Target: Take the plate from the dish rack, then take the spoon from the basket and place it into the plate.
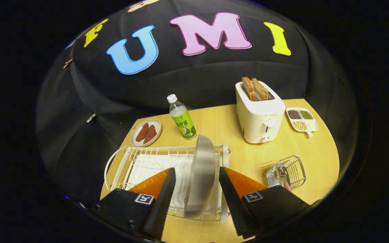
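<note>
A grey plate stands on edge in the white wire dish rack on the wooden table. My gripper is open, its two black-and-orange fingers straddling the plate with a gap on either side, neither pad touching it. To the right of the right finger stands a small wire basket; a thin handle, probably the spoon, leans inside it, partly hidden behind my finger's body.
Beyond the rack stand a green-labelled bottle and a small plate of brown slices. A white toaster holding two bread slices stands further right, with a divided dish of beans and grains beside it. The table's edge curves past the basket.
</note>
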`<state>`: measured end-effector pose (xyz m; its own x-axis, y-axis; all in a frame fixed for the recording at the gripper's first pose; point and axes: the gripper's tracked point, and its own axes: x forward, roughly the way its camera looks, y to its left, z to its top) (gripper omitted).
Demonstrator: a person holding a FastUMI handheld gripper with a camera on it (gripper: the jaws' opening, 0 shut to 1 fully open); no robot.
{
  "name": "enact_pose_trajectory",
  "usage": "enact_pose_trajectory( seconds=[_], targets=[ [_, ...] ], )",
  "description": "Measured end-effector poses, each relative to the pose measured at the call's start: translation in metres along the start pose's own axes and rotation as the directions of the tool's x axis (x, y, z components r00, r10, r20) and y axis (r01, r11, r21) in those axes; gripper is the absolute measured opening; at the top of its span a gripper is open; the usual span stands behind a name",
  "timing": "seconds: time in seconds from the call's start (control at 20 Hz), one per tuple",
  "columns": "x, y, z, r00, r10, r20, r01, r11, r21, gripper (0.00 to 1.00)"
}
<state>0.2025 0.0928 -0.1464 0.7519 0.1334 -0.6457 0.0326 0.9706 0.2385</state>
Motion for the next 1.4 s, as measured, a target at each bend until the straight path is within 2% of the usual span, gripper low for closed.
enact_pose_trajectory(
  seconds=[0.05, 0.1, 0.25, 0.3, 0.45, 0.65, 1.05, 1.4],
  targets=[
    [0.005, -0.005, -0.002, 1.000, -0.021, -0.017, 0.022, 1.000, 0.013, 0.74],
    [0.006, -0.006, -0.004, 0.999, -0.025, -0.034, 0.026, 0.999, 0.024, 0.61],
    [0.010, -0.007, -0.013, 0.997, -0.024, -0.076, 0.026, 0.999, 0.022, 0.45],
    [0.002, -0.011, -0.011, 0.996, -0.027, -0.085, 0.029, 0.999, 0.022, 0.46],
    [0.008, -0.013, -0.013, 0.992, -0.028, -0.120, 0.031, 0.999, 0.024, 0.42],
    [0.006, -0.017, -0.010, 0.991, -0.054, -0.125, 0.059, 0.998, 0.038, 0.32],
    [0.003, -0.020, 0.005, 0.987, -0.103, -0.126, 0.115, 0.989, 0.092, 0.31],
    [0.002, -0.019, 0.010, 0.980, -0.140, -0.144, 0.153, 0.985, 0.084, 0.31]
  ],
)
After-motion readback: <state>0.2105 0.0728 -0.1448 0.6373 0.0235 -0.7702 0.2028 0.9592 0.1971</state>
